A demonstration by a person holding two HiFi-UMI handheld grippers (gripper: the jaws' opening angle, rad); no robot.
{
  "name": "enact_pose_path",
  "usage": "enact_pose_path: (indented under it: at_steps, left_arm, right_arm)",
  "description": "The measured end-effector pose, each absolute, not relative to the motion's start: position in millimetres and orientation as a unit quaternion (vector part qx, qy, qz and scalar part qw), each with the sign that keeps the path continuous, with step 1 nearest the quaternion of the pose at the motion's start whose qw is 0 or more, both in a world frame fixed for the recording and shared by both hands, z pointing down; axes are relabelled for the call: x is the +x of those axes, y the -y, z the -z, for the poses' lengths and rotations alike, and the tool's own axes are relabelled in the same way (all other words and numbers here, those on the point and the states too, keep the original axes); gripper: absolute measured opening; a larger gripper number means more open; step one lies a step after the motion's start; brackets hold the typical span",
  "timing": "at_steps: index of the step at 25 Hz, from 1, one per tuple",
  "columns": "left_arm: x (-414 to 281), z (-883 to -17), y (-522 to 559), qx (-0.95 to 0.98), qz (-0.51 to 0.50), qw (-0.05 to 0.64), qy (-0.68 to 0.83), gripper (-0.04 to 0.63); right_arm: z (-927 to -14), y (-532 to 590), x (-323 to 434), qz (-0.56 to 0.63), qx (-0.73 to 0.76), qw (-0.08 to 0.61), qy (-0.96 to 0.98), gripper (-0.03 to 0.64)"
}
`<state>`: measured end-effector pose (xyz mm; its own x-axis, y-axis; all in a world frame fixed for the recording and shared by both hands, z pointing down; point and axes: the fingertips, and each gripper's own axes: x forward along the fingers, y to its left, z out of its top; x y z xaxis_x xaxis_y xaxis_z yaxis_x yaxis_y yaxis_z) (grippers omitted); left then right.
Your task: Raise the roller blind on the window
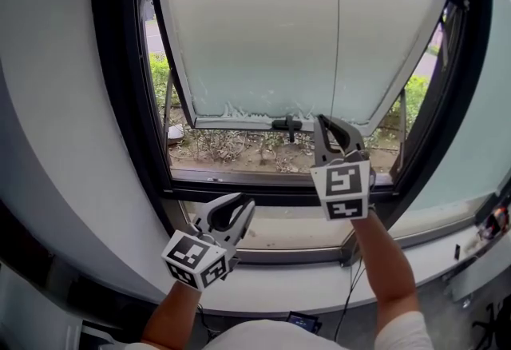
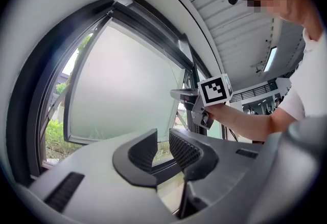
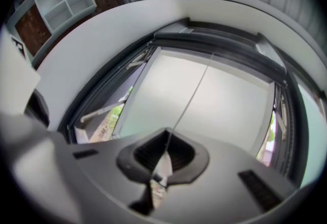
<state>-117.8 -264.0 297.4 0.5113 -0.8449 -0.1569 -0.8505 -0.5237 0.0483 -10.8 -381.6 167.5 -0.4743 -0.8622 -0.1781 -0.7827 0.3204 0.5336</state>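
A thin pull cord (image 1: 336, 37) hangs straight down in front of the frosted, outward-tilted window pane (image 1: 263, 37). My right gripper (image 1: 334, 125) is raised to the pane's lower edge and is shut on the cord. In the right gripper view the cord (image 3: 196, 87) runs into the closed right gripper (image 3: 166, 141). My left gripper (image 1: 237, 212) sits lower, by the sill, with its jaws apart and nothing between them. The left gripper view shows the left gripper (image 2: 162, 146) empty and the right gripper's marker cube (image 2: 214, 90) ahead. No rolled blind fabric is clearly visible.
A black window frame (image 1: 128, 101) surrounds the opening, with a black handle (image 1: 286, 125) on the sash's bottom rail. The grey sill (image 1: 303, 276) runs below. A cable (image 1: 351, 292) hangs under the sill. Plants and soil (image 1: 239, 149) lie outside.
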Motion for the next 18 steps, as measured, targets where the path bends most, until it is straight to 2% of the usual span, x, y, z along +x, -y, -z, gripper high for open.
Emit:
enact_pose_path:
  at_steps: [18]
  left_arm:
    - [-117.5,-308.6,257.6,-0.872,-0.068,0.011,-0.484,0.091]
  right_arm:
    - [-118.2,377.7,-9.8,0.321,0.519,0.035,0.792,0.021]
